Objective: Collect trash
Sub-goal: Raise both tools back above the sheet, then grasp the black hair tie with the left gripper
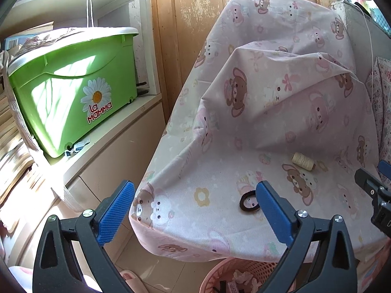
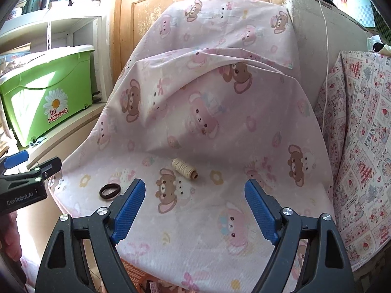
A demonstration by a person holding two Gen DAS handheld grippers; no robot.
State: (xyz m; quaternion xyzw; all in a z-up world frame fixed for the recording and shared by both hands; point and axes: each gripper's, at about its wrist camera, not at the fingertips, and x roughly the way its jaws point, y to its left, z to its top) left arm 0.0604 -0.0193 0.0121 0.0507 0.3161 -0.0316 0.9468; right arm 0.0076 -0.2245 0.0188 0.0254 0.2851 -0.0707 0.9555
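A black hair tie lies flat on a seat draped in pink bear-print cloth. A cream spool of thread lies on its side farther back on the same seat. My left gripper is open and empty above the seat's front left corner, its right finger just beside the hair tie. My right gripper is open and empty over the seat's front, short of the spool. A pink plastic basket with scraps in it stands on the floor under the seat's front edge.
A green tub sits on a white cabinet at the left. A worn wooden door is behind the seat. A patterned cushion leans at the right. A person's foot in a pink slipper is on the tiled floor.
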